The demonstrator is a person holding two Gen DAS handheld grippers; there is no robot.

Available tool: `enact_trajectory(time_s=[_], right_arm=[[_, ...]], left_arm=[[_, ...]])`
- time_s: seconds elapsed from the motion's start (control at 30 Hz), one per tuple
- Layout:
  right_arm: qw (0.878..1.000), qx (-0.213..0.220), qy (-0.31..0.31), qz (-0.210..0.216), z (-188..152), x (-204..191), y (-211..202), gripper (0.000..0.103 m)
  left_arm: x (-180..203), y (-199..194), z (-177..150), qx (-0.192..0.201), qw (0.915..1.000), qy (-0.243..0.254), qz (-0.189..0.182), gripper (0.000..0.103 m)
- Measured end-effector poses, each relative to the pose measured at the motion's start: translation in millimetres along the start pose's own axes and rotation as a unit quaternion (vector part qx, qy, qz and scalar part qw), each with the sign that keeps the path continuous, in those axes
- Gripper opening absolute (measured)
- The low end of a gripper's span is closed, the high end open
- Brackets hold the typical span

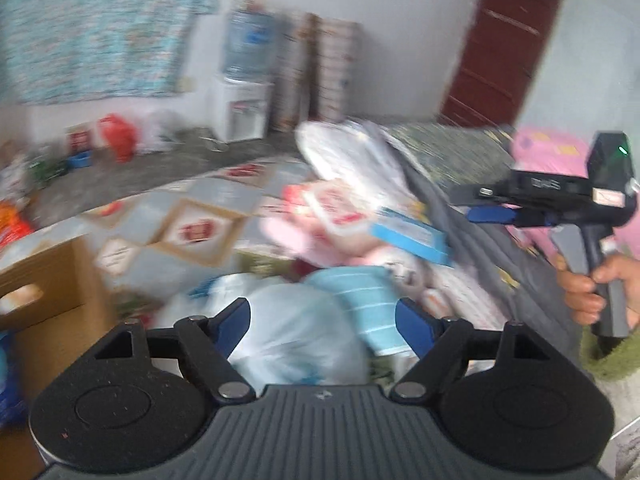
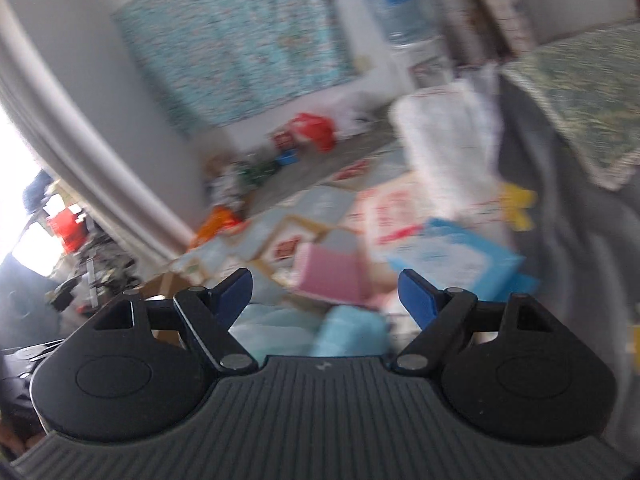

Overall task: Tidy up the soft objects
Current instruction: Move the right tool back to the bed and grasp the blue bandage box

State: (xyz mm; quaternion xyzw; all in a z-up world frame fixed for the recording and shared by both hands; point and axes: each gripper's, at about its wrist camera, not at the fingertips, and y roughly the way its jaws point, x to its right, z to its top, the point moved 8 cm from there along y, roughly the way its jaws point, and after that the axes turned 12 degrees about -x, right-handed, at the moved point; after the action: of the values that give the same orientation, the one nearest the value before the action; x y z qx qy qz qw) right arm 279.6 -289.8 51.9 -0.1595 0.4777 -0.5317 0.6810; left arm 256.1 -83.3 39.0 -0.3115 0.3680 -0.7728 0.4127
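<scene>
Both views are blurred. My left gripper (image 1: 323, 322) stands open with nothing between its blue fingers, above a pile of soft things: a white plastic bag (image 1: 296, 336), a light blue striped cloth (image 1: 368, 300), pink packets (image 1: 320, 216) and a white bundle (image 1: 348, 152). At the right edge a hand holds my right gripper (image 1: 474, 204), seen side-on. In the right wrist view that right gripper (image 2: 326, 294) is open and empty over the same pile: a pink packet (image 2: 332, 276), a blue-edged packet (image 2: 460, 260), a light blue cloth (image 2: 352, 332) and a tall white bundle (image 2: 448, 152).
A cardboard box (image 1: 48, 280) with a hand hole stands at the left. Flattened cartons (image 1: 192, 224) cover the floor beyond the pile. A grey blanket (image 1: 500, 248) and patterned mattress (image 2: 584, 96) lie right. A water dispenser (image 1: 246, 92), red bag (image 1: 118, 136) and brown door (image 1: 504, 48) line the wall.
</scene>
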Motion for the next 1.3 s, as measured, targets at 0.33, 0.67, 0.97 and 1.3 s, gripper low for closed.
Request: enact_trajectory(time_s=[0.33, 0.67, 0.97, 1.3], right_arm=[[0.998, -0.027, 0.036, -0.045, 30.9, 93.6, 63.6, 0.076], [0.995, -0.073, 0.055, -0.044, 54.9, 130.2, 116.9, 0.046], [0.991, -0.109, 0.078, 0.011, 35.0, 125.1, 120.1, 0.045], [0.984, -0.121, 0.118, 0.064, 19.4, 121.8, 133.1, 0.045]], left_arm=[[82.2, 100.8, 42.3, -0.051, 0.9958, 0.025, -0.072, 0.066], [95.9, 180.5, 68.3, -0.11, 0.9885, -0.004, -0.104, 0.045], [78.5, 192.7, 75.1, -0.123, 0.9831, -0.048, -0.127, 0.046], [69.3, 204.4, 78.5, -0.133, 0.981, -0.069, -0.123, 0.046]])
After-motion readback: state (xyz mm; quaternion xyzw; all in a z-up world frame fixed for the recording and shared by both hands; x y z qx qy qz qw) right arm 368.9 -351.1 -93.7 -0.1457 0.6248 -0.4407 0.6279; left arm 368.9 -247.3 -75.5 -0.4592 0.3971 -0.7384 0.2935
